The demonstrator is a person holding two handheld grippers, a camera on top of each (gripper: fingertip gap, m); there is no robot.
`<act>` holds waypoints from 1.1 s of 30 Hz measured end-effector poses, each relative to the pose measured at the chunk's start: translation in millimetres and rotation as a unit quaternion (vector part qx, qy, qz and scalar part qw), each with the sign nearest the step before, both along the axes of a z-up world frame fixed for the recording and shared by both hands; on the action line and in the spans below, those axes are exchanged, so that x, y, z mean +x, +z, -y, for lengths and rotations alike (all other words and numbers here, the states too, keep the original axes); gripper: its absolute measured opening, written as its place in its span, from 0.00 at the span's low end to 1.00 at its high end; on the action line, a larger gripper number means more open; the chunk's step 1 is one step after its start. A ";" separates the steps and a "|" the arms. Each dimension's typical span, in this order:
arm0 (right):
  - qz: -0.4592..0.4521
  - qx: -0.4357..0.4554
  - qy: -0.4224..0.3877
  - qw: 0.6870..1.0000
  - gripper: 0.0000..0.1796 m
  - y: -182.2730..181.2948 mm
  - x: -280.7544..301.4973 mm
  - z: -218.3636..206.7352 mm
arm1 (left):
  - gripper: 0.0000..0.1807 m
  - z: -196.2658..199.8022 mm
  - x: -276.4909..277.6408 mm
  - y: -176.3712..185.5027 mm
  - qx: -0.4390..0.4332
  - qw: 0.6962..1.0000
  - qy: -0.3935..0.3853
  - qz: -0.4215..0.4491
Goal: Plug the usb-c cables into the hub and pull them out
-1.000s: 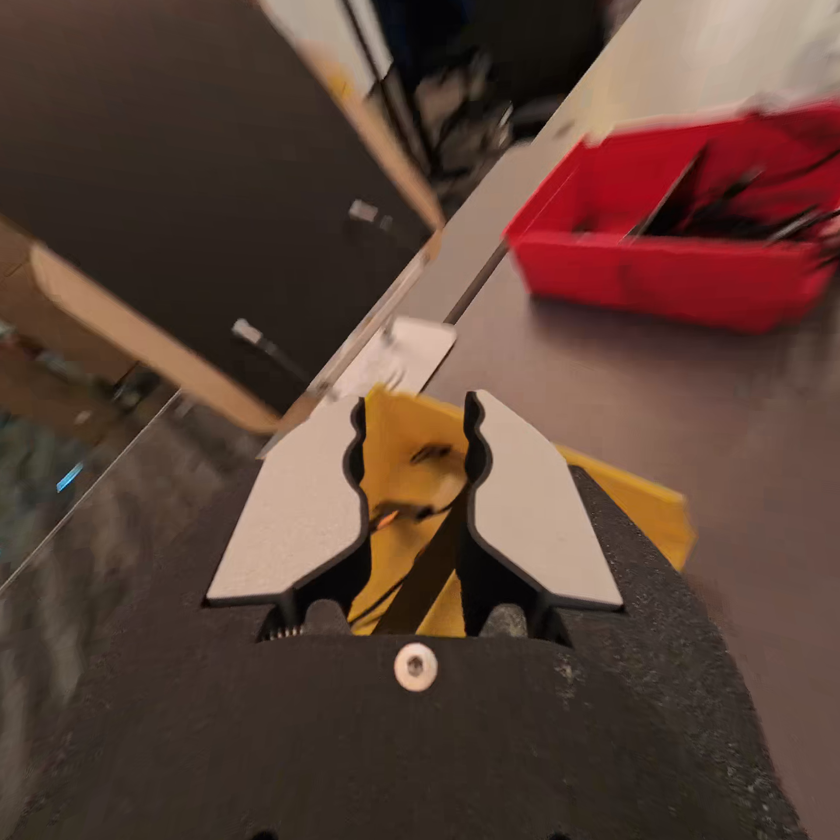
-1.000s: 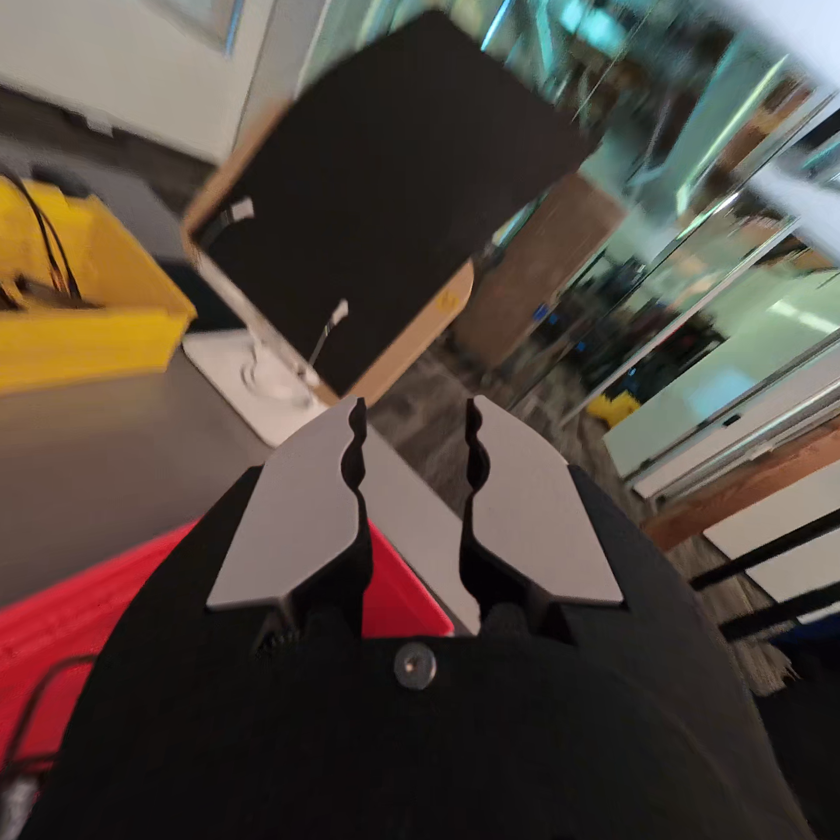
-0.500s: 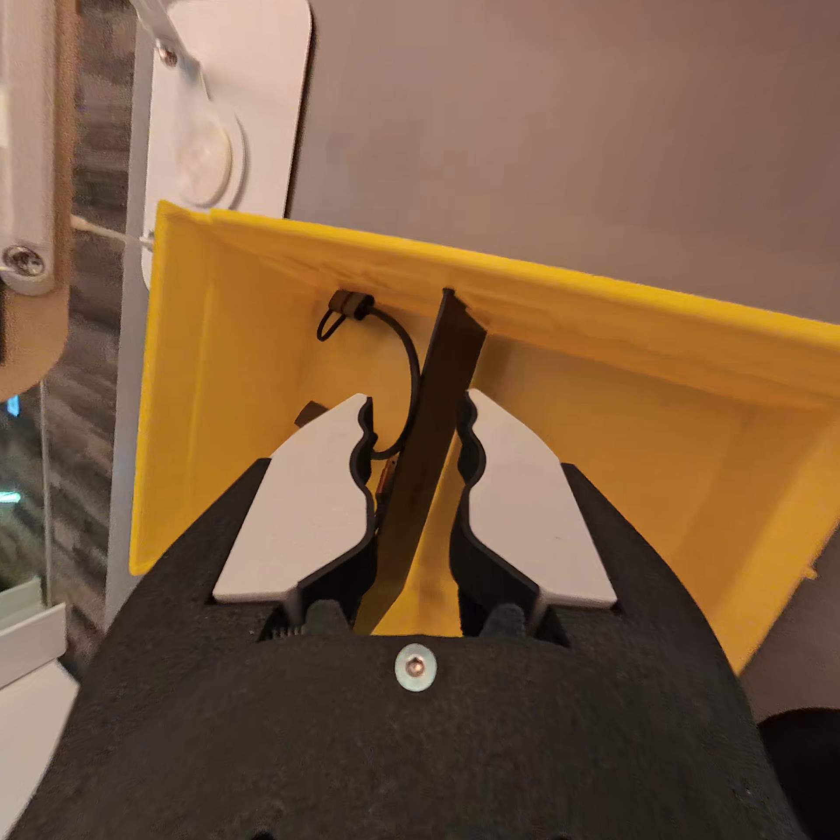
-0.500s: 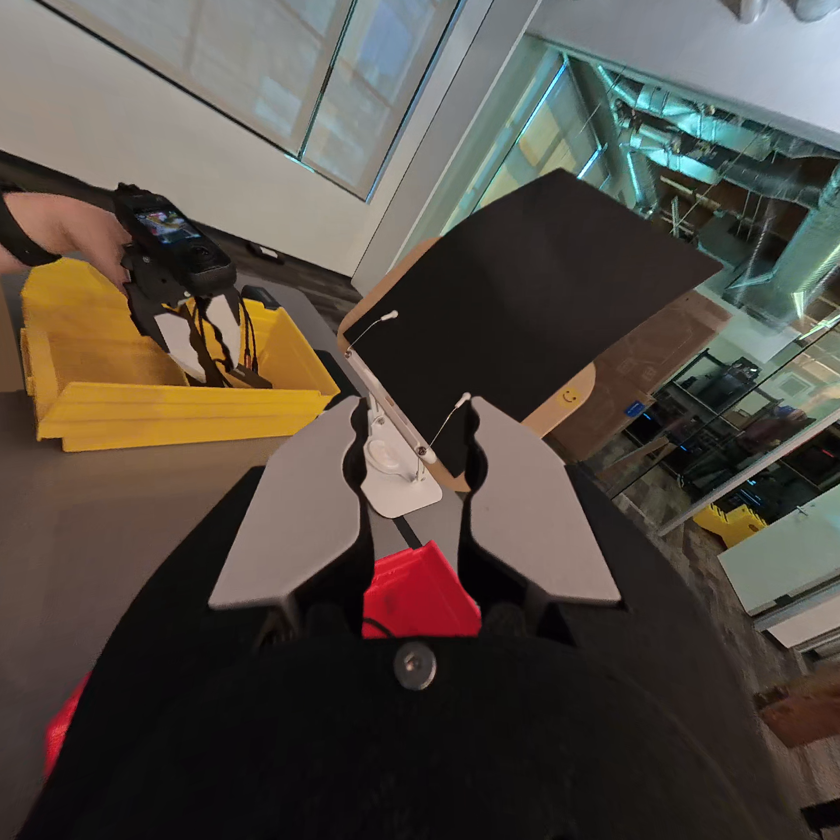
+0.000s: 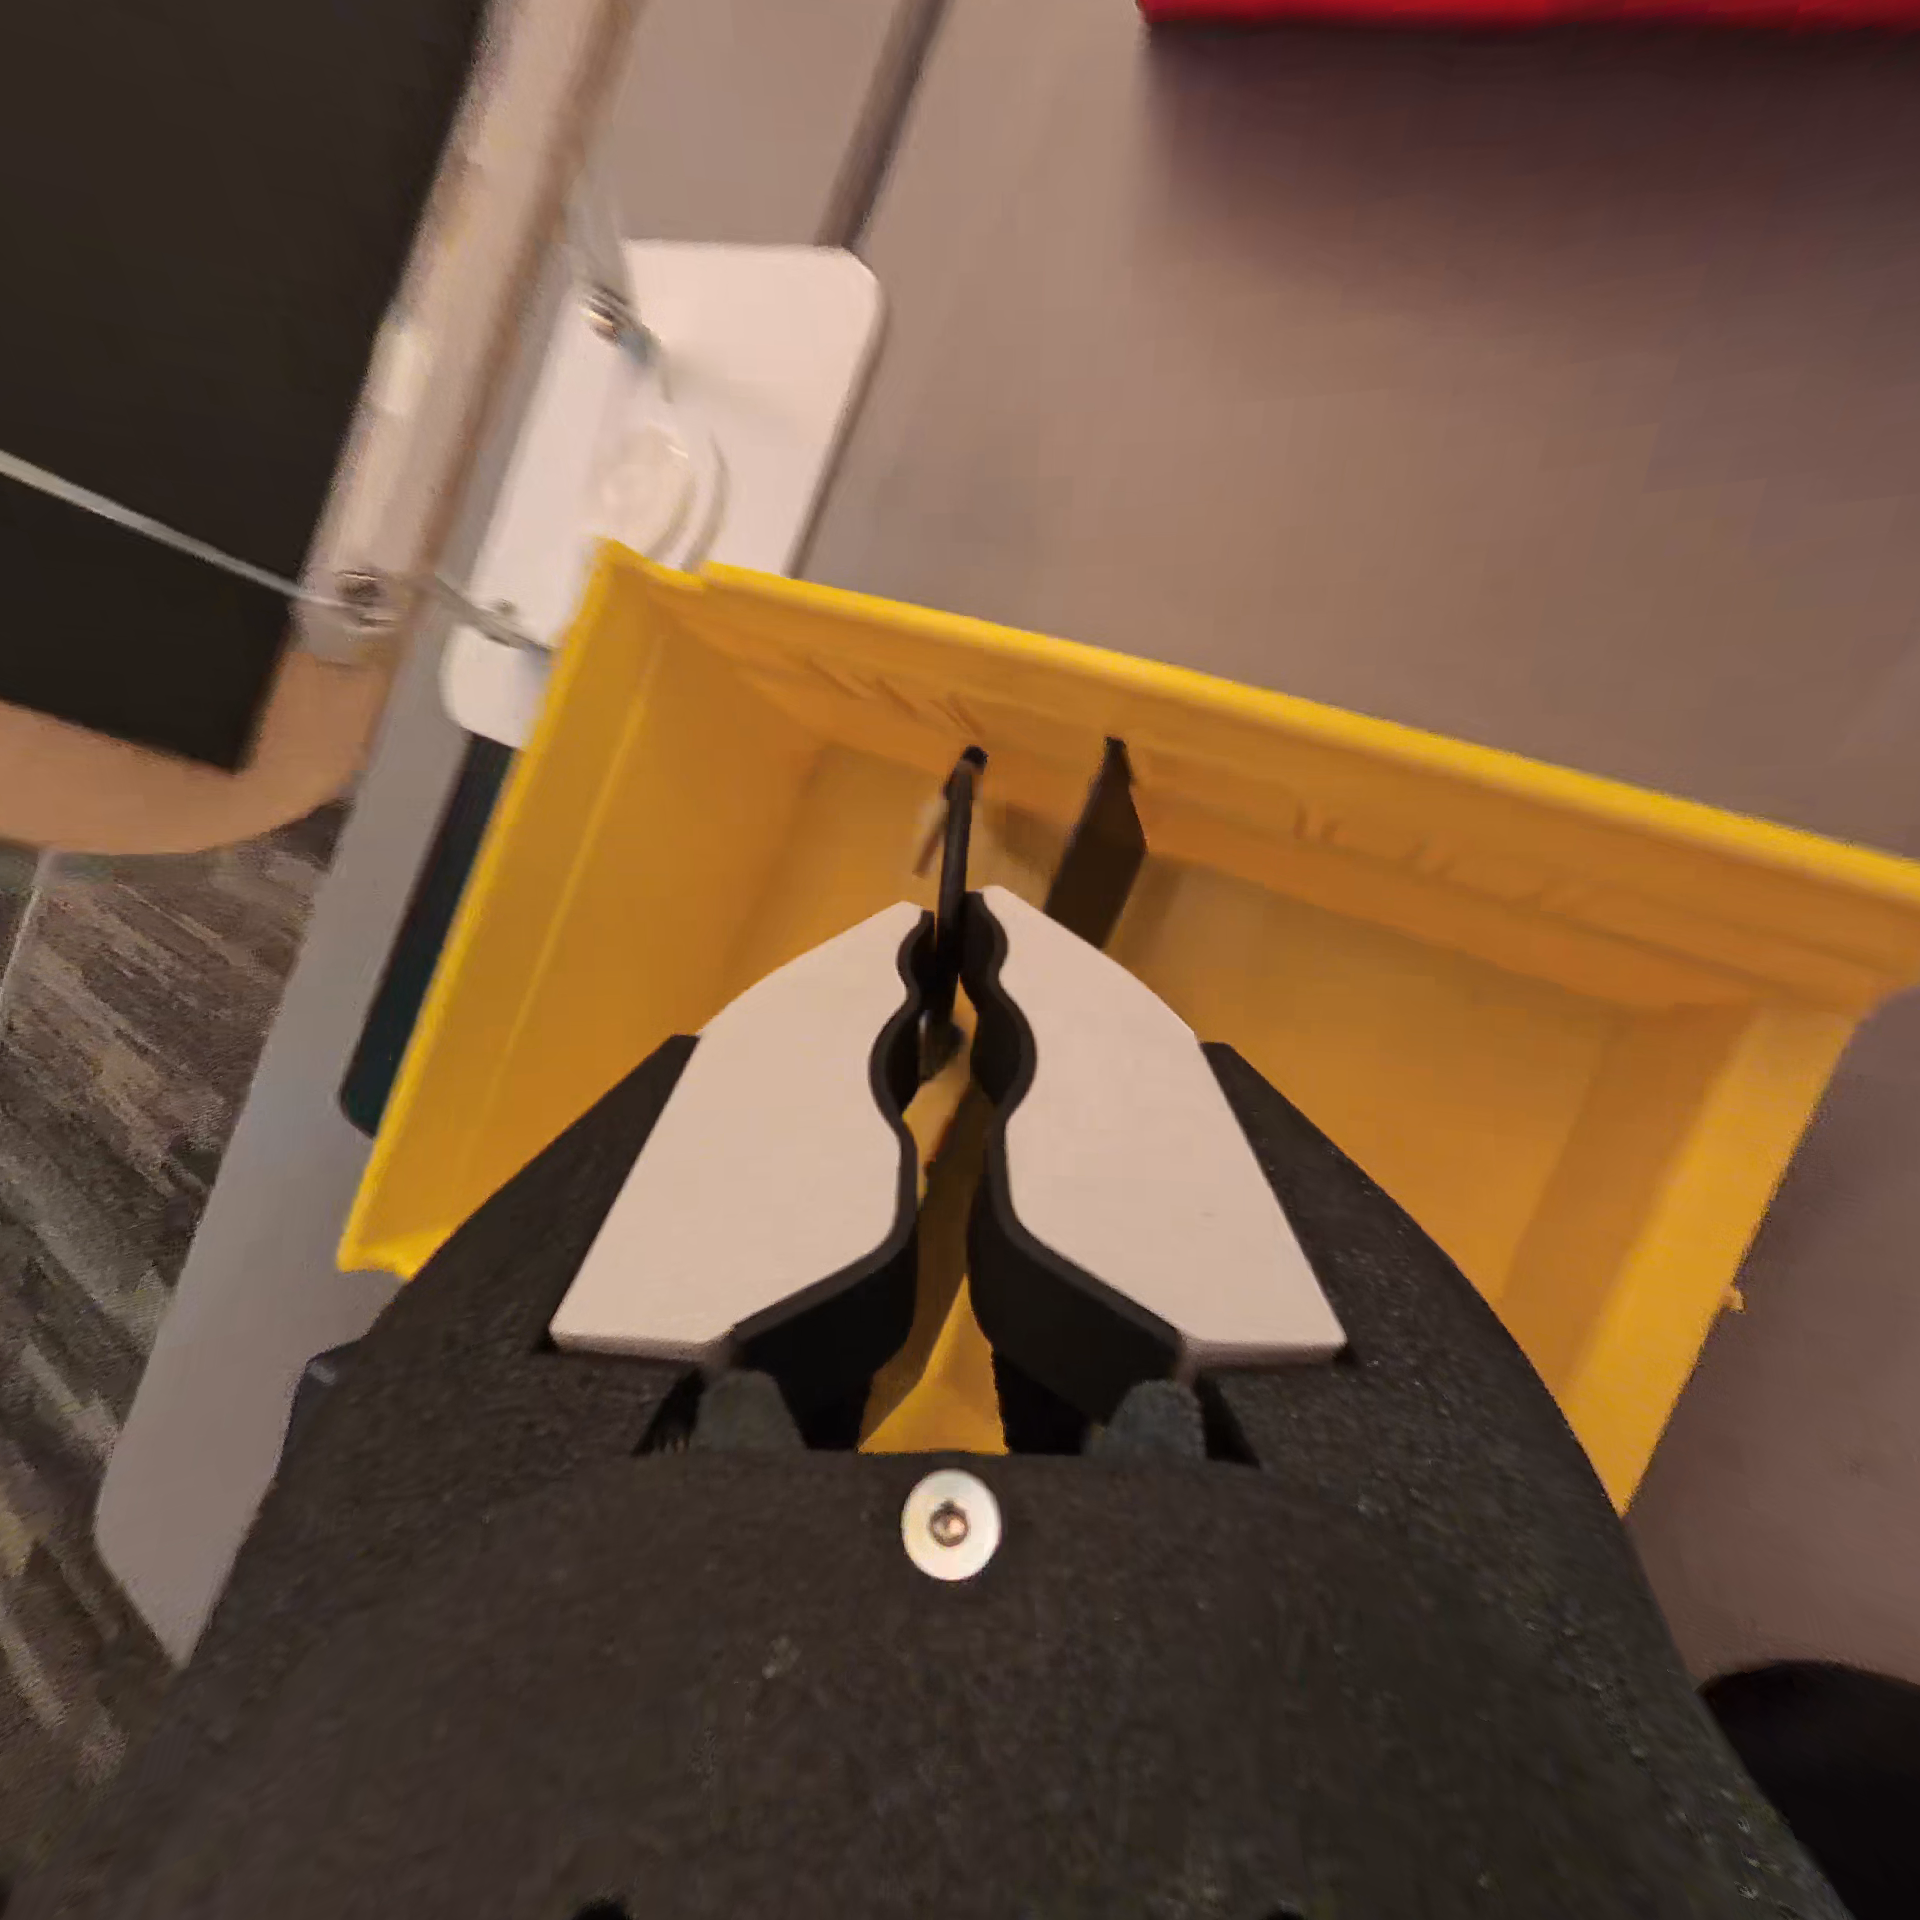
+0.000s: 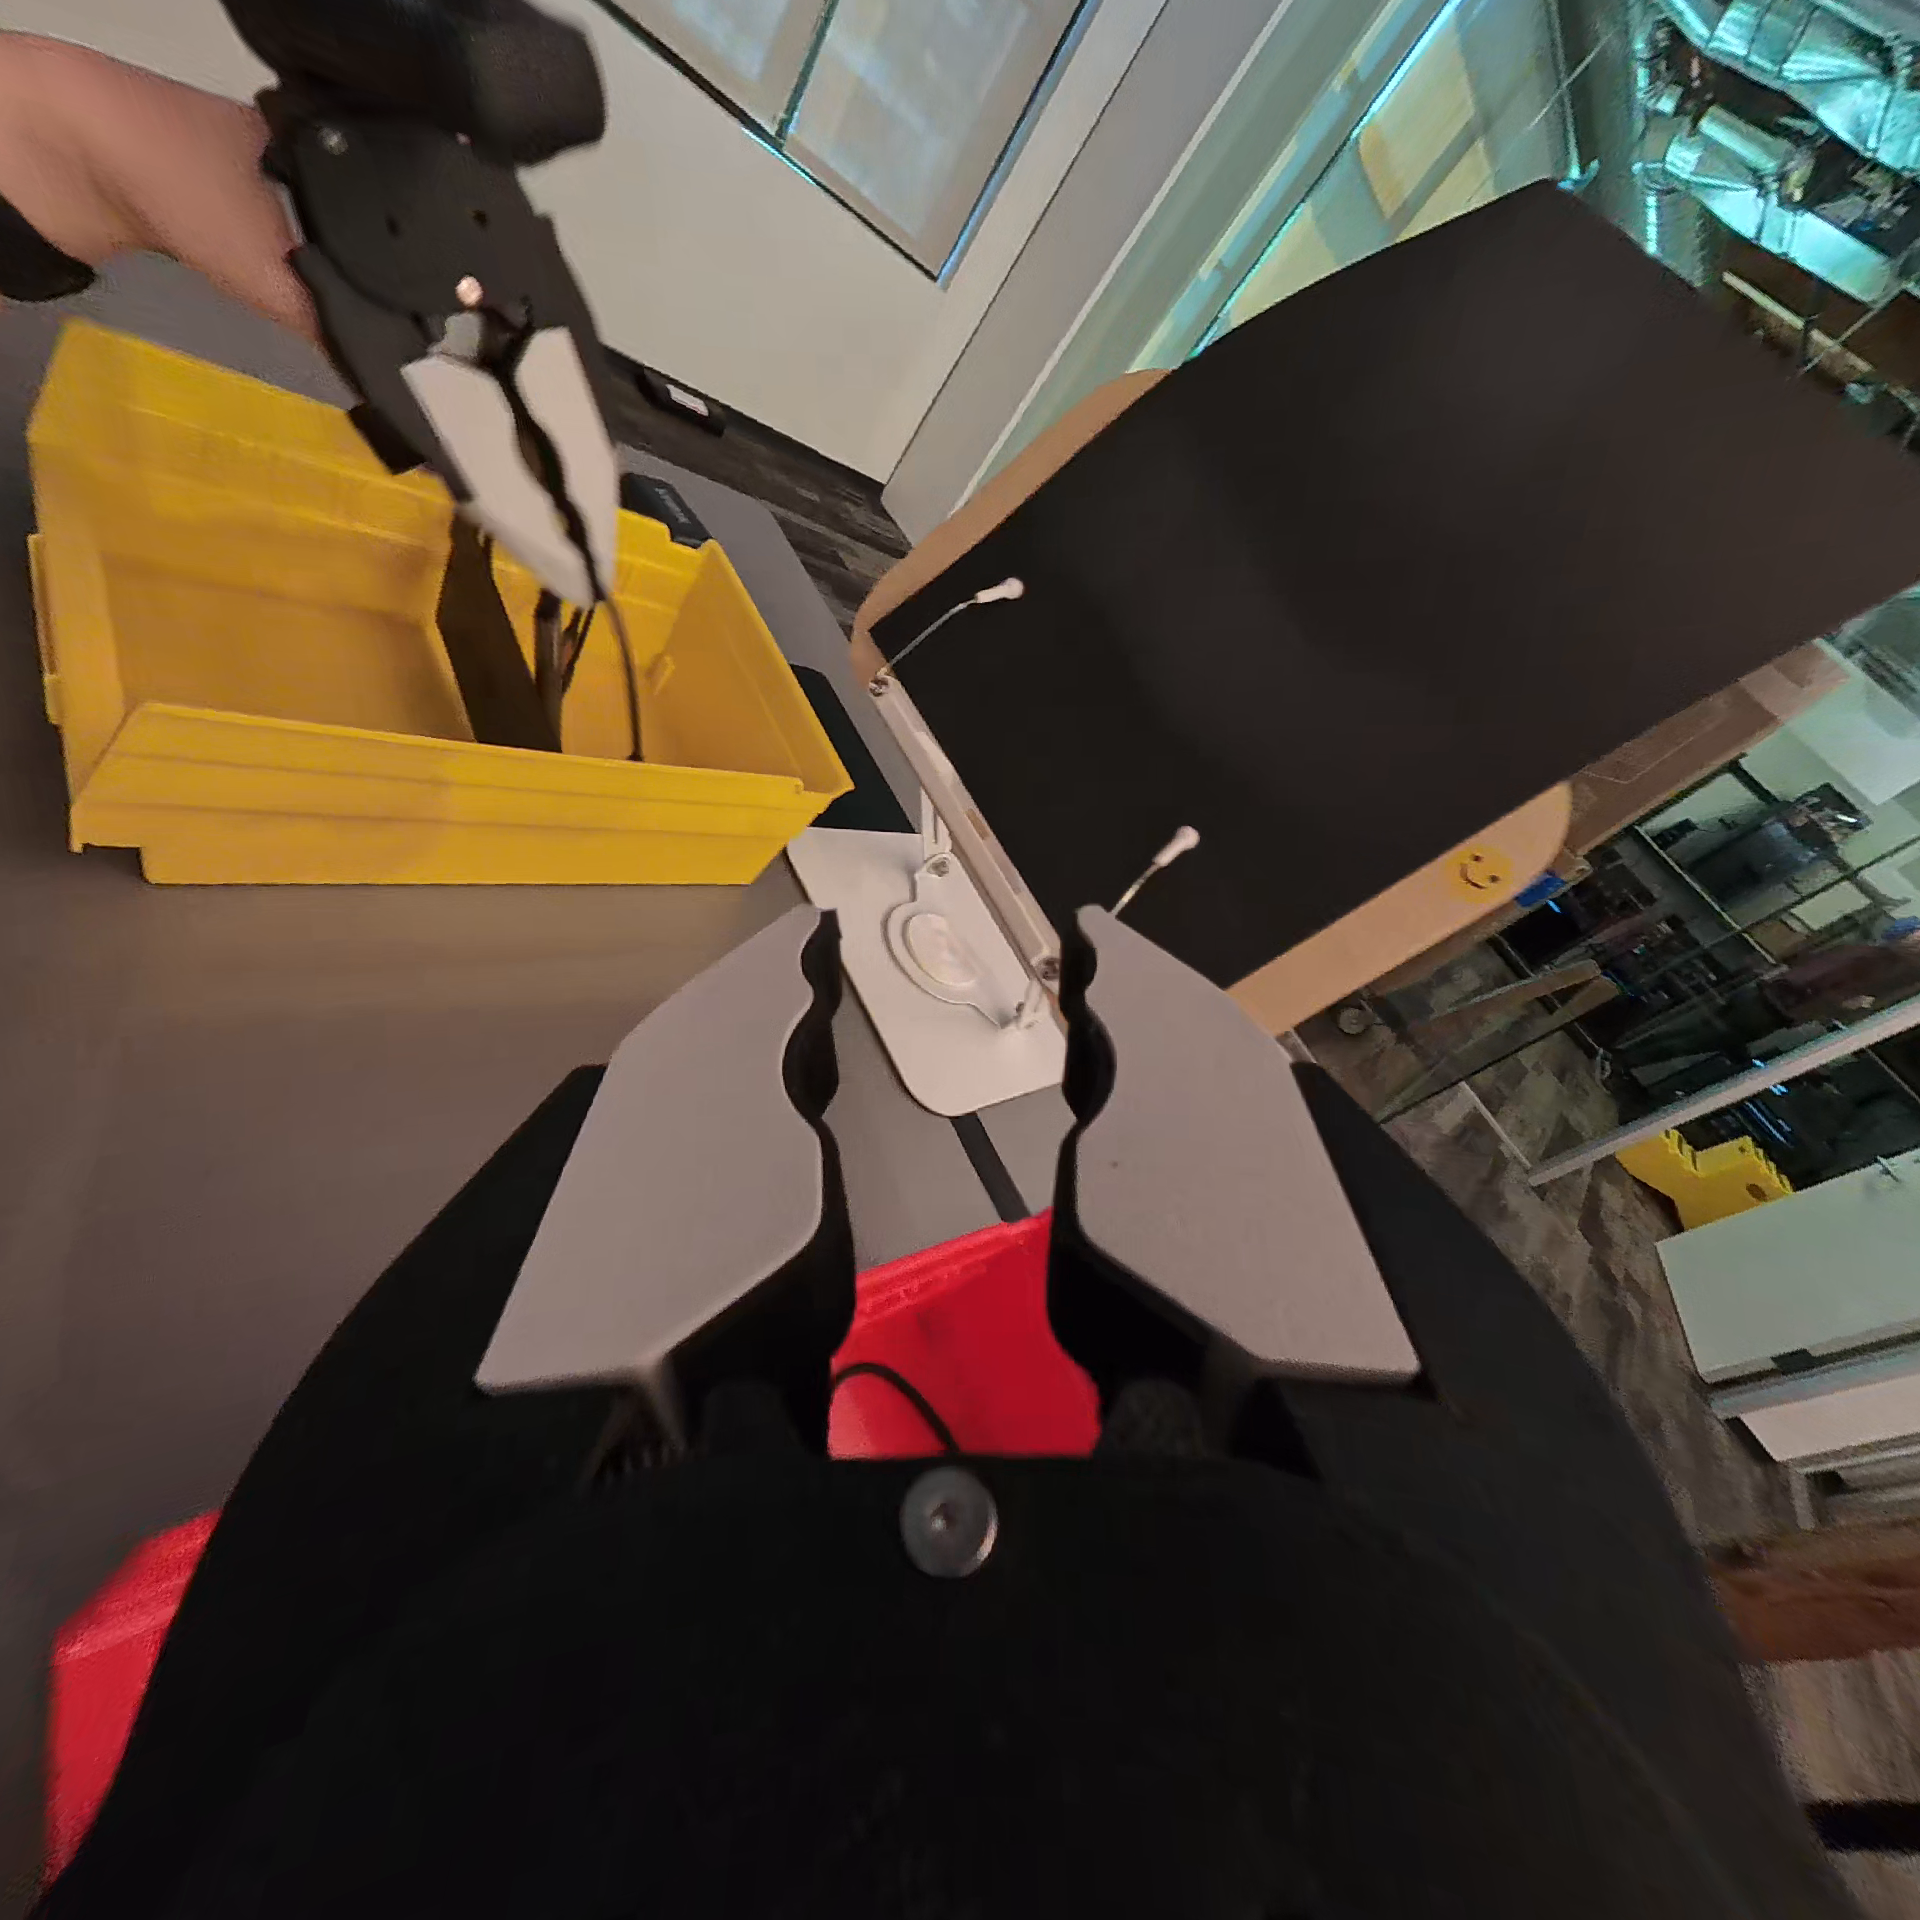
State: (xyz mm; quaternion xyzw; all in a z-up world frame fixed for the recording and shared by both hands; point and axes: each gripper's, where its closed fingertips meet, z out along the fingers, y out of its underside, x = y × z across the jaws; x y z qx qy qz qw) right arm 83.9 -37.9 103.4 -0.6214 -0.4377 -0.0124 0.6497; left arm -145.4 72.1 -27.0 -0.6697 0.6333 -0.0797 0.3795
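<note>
At centre frame in the left wrist view, the left gripper (image 5: 948, 914) had its jaws pinched on a thin black usb-c cable (image 5: 954, 831) over the yellow bin (image 5: 1351, 727): apparently the fetching step. The right gripper (image 6: 945, 971) hung with jaws wide and empty above the red bin (image 6: 935, 1340). No hub showed; next, probably, lift the cable clear.

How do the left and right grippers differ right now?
The left gripper has its jaws shut on a thin black cable; the right gripper has its jaws open and empty. The left gripper sits over the yellow bin, the cable trailing down into it, while the right gripper hovers above the red bin. Both have the same grey wavy-edged fingers on black bodies.
</note>
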 end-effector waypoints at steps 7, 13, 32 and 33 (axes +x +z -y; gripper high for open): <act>0.016 -0.012 0.056 0.998 0.21 -20.3 -56.7 1.4 | 0.02 3.4 -9.8 107.8 -0.003 0.964 0.066 0.258; -0.038 0.025 0.136 0.990 0.22 -13.7 -132.0 28.8 | 0.01 70.4 -9.1 196.3 -0.028 0.897 -0.019 0.440; -0.240 -0.071 0.225 0.942 0.06 30.2 -168.1 51.5 | 0.10 160.5 -1.9 250.2 -0.020 0.840 -0.119 0.528; -0.270 -0.090 0.233 0.930 0.06 39.8 -159.1 53.3 | 0.10 161.9 -5.4 251.1 -0.003 0.844 -0.121 0.523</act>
